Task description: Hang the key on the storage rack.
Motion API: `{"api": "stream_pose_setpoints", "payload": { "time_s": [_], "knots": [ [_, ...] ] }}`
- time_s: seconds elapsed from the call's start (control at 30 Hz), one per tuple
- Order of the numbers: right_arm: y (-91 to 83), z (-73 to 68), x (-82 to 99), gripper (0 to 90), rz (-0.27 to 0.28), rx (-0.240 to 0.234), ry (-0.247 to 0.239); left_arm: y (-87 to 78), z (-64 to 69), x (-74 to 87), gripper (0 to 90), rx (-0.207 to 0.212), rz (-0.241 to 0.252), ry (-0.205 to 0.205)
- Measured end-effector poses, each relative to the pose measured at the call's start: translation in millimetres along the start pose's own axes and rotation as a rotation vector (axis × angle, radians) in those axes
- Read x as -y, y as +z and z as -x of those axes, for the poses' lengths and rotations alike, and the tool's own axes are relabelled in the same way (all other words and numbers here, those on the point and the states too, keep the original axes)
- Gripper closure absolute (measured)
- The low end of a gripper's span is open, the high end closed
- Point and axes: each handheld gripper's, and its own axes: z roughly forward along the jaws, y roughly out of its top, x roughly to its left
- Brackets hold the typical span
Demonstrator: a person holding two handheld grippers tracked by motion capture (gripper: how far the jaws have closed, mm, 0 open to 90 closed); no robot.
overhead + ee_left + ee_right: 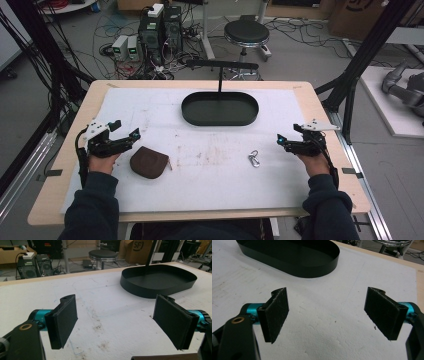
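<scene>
Dark sleeves (95, 210) were seen at the tabletop's (210, 200) near edge, both grippers (125, 132) (287, 140) held with jaws released and empty. From above, a brown pouch (149, 162) lay just beside the left gripper, a metal clip (254, 159) nearer the right; the left gripper view caught the pouch's edge (162, 357).

On the table (75, 190): one white mat (210, 185); one black oval tray (220, 108); one brown pouch (149, 162); one metal clip (254, 159); two hand-held grippers, a left gripper (126, 131) and a right gripper (287, 134), each with two black jaws standing wide apart. Behind the table: one round stool (246, 33); two dark computer towers (161, 27).
</scene>
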Motion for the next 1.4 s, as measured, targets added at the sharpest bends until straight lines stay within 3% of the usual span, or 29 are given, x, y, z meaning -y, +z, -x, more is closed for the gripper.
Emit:
{"api": "stream_pose_setpoints", "payload": {
  "time_s": [0.4,0.43,0.5,0.6,0.7,0.73,0.83,0.9,0.93,0.97,1.03,1.17,1.27,1.3,1.4],
  "knots": [
    [1.9,0.9,1.5,20.5,-0.028,-0.047,0.022,1.3,2.0,-0.1,19.2,-0.005,-0.008,-0.002],
    [2.0,-0.9,1.3,26.7,-0.034,-0.073,0.043,1.0,2.4,-0.2,19.2,-0.004,-0.007,-0.002],
    [2.1,-1.6,1.1,27.5,-0.036,-0.081,0.039,0.9,2.9,-0.3,19.2,-0.003,-0.004,-0.001],
    [4.4,-7.2,-0.7,33.1,-0.054,-0.13,0.049,1.6,2.5,-0.6,19.5,-0.003,-0.009,0.002],
    [9.5,-14.4,0.5,41.6,-0.114,-0.188,0.048,1.8,3.0,-0.8,19.5,-0.001,-0.007,0.002],
    [9.5,-14.4,0.5,41.6,-0.114,-0.188,0.048,1.8,3.5,-0.8,19.5,0.0,-0.007,0.002],
    [18.4,-27.5,0.0,50.6,-0.163,-0.276,0.066,1.9,4.2,-1.1,19.5,0.003,-0.006,0.006],
    [23.4,-35.4,-1.1,55.1,-0.185,-0.329,0.058,2.0,4.1,-1.1,19.5,0.003,-0.006,0.006],
    [23.4,-35.4,-1.1,55.1,-0.185,-0.329,0.058,1.8,3.9,-1.2,19.5,0.002,-0.007,0.005],
    [29.4,-42.5,-0.8,57.0,-0.219,-0.368,0.036,1.7,3.0,-1.0,19.5,-0.001,-0.006,0.005],
    [35.2,-47.6,0.3,57.7,-0.258,-0.398,0.03,1.6,2.7,-1.0,19.6,-0.002,-0.006,0.001],
    [40.9,-50.3,2.8,60.9,-0.303,-0.412,0.022,1.6,2.2,-0.8,19.6,-0.005,-0.008,-0.002],
    [42.8,-50.5,3.8,71.4,-0.316,-0.415,-0.003,2.0,2.9,-0.7,19.6,-0.006,-0.012,0.001],
    [41.9,-51.3,3.2,78.6,-0.317,-0.419,-0.016,2.1,3.0,-0.7,19.6,-0.004,-0.014,0.001],
    [42.7,-52.2,3.5,84.7,-0.319,-0.409,-0.039,2.3,2.9,-0.6,19.6,-0.006,-0.015,0.002]
  ]
}}
